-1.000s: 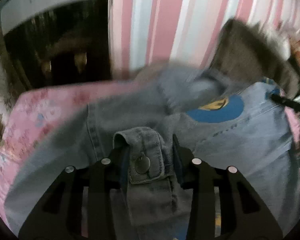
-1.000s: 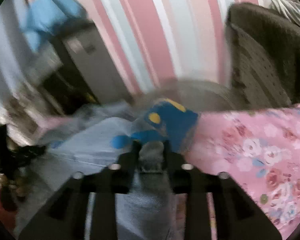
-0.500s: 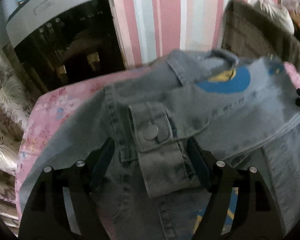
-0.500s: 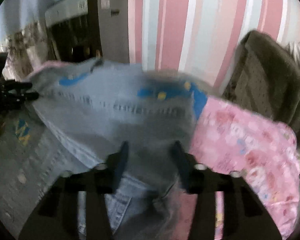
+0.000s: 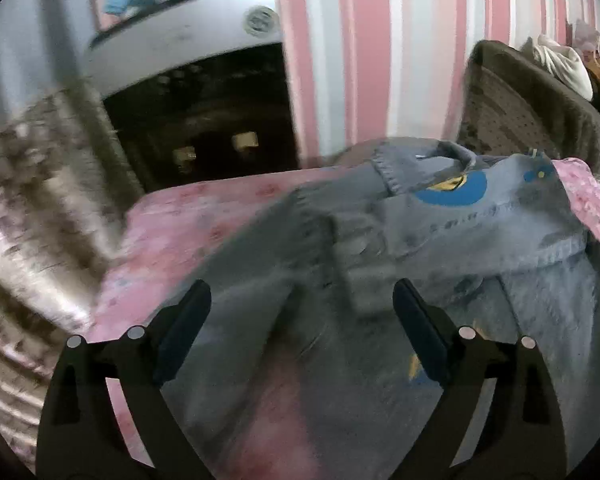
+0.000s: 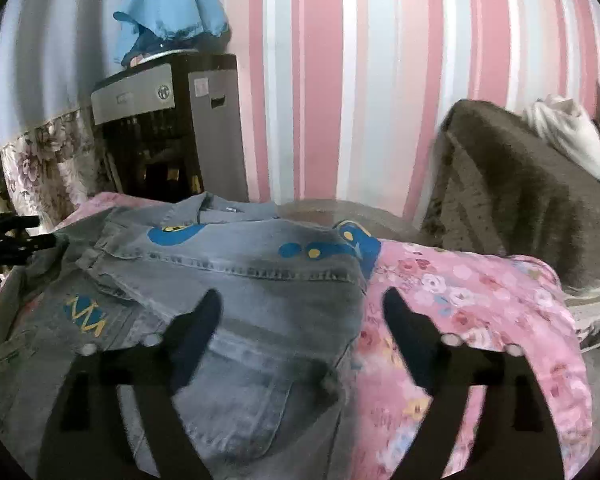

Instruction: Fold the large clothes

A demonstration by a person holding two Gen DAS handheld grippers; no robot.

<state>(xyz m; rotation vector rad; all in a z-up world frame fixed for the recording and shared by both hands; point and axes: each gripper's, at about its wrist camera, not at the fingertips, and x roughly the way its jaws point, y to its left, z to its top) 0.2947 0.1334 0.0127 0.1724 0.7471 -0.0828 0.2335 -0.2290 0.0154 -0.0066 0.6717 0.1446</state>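
Observation:
A grey-blue denim jacket (image 5: 440,232) with blue and yellow patches lies folded over on a pink floral sheet (image 5: 188,216). My left gripper (image 5: 302,312) hovers above the jacket's near part. Its jaws are opening wide, with nothing pinched between them; a buttoned pocket flap lies below the gap, blurred. In the right wrist view the jacket (image 6: 240,272) fills the left half, collar towards the wall. My right gripper (image 6: 302,312) hangs over the jacket's right edge where it meets the sheet (image 6: 460,300). Its jaws are also opening and hold no cloth.
Behind the bed rises a pink and white striped wall. A grey appliance (image 6: 160,120) with a dark front stands at the back left, a blue cloth (image 6: 168,20) draped on top. A brown blanket (image 6: 520,200) and a white cloth (image 6: 568,132) sit at the right.
Both grippers were shut on denim folds a second ago. They have let go, spread their jaws wide and drawn back and up. The jacket now rests on the sheet.

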